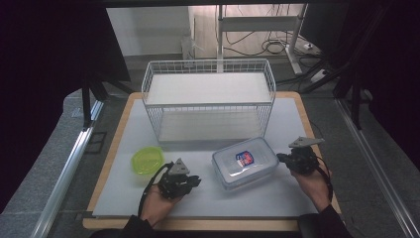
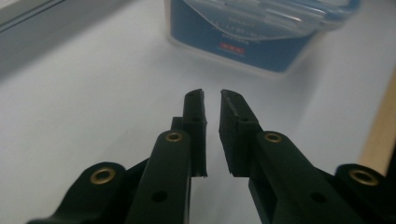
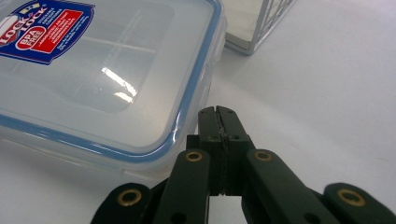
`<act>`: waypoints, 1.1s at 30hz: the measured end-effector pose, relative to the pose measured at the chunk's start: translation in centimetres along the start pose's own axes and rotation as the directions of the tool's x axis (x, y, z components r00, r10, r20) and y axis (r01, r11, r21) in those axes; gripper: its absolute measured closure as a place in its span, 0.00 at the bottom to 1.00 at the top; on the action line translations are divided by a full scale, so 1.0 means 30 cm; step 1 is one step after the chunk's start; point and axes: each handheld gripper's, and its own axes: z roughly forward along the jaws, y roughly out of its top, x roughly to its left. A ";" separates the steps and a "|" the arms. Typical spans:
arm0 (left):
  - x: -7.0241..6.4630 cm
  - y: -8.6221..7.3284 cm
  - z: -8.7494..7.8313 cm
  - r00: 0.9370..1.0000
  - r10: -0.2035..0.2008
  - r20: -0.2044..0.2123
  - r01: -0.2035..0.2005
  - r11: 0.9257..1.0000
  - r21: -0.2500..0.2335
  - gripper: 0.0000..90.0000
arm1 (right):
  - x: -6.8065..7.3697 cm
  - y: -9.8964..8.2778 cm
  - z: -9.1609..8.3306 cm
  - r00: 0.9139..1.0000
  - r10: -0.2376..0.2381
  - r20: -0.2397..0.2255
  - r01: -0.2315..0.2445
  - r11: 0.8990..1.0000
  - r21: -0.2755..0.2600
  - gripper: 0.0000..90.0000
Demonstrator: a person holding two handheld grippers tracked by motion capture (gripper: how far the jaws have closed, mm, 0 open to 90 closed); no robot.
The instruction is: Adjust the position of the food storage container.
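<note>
From the high view, a clear plastic container (image 1: 245, 162) with a blue-rimmed lid and a red-and-blue label lay flat on the white worktop (image 1: 257, 198), just in front of a white wire rack (image 1: 208, 99). The left gripper (image 1: 194, 181) sat to the container's left, near but apart from it, and the right gripper (image 1: 280, 157) stood at the container's right edge; whether it touched was too small to tell. A green bowl (image 1: 146, 160) rested to the left, well apart from the container.

In the left gripper view, the left gripper (image 2: 212, 95) had a narrow gap between its jaws with nothing in it. The container (image 2: 252, 32) lay ahead, blurred and cut off at the top edge, so its label was unreadable.

In the right gripper view, the right gripper (image 3: 217, 111) had its jaws pressed together on nothing, right beside the container's rounded corner. The container (image 3: 107, 79) was sharp here: a see-through lid, blue seal line, and a label cut off at the left edge. A corner of the wire rack (image 3: 261, 23) was cropped at the top.
</note>
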 end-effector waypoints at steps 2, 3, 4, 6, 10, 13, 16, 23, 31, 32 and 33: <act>0.004 0.018 0.039 1.000 -0.004 -0.013 0.004 1.000 0.009 0.90 | 0.007 0.001 -0.003 1.000 0.002 0.007 -0.002 1.000 0.003 1.00; 0.005 0.022 0.049 1.000 -0.010 -0.010 0.010 1.000 0.006 0.90 | 0.010 0.000 -0.006 1.000 -0.001 0.008 0.001 1.000 0.007 1.00; 0.004 0.025 0.055 1.000 -0.012 -0.010 0.012 1.000 0.004 0.90 | 0.014 -0.002 -0.007 1.000 0.001 0.001 -0.001 1.000 0.004 1.00; -0.002 0.029 0.060 1.000 -0.009 -0.016 0.009 1.000 0.002 0.90 | 0.025 -0.006 -0.010 1.000 0.003 -0.017 -0.003 1.000 0.005 1.00; -0.002 0.027 0.054 0.999 -0.013 -0.031 0.013 1.000 0.001 0.90 | 0.065 -0.007 -0.012 0.999 -0.014 -0.053 0.014 1.000 0.007 1.00; 0.008 0.020 0.050 0.998 -0.007 -0.056 0.008 1.000 0.029 0.90 | 0.105 -0.007 -0.015 0.997 -0.030 -0.077 0.031 0.999 0.010 1.00; 0.018 0.012 0.039 0.997 0.005 -0.076 -0.001 0.999 0.053 0.90 | 0.145 -0.008 -0.016 0.993 -0.053 -0.102 0.054 0.999 0.008 1.00; 0.050 -0.001 0.018 0.994 -0.014 -0.106 0.020 0.998 0.063 0.92 | 0.217 -0.012 -0.026 0.988 -0.088 -0.125 0.090 0.996 0.008 1.00; 0.063 -0.003 -0.066 0.982 -0.023 -0.185 0.032 0.999 0.044 0.75 | 0.220 -0.016 -0.039 0.986 -0.126 -0.110 0.126 0.992 -0.007 0.94; 0.063 -0.004 -0.082 0.981 -0.030 -0.191 0.036 0.999 0.031 0.70 | 0.217 -0.016 -0.043 0.987 -0.129 -0.098 0.128 0.992 -0.014 0.91; 0.065 -0.006 -0.096 0.981 -0.030 -0.194 0.035 0.999 0.021 0.66 | 0.213 -0.016 -0.048 0.988 -0.127 -0.092 0.126 0.992 -0.025 0.88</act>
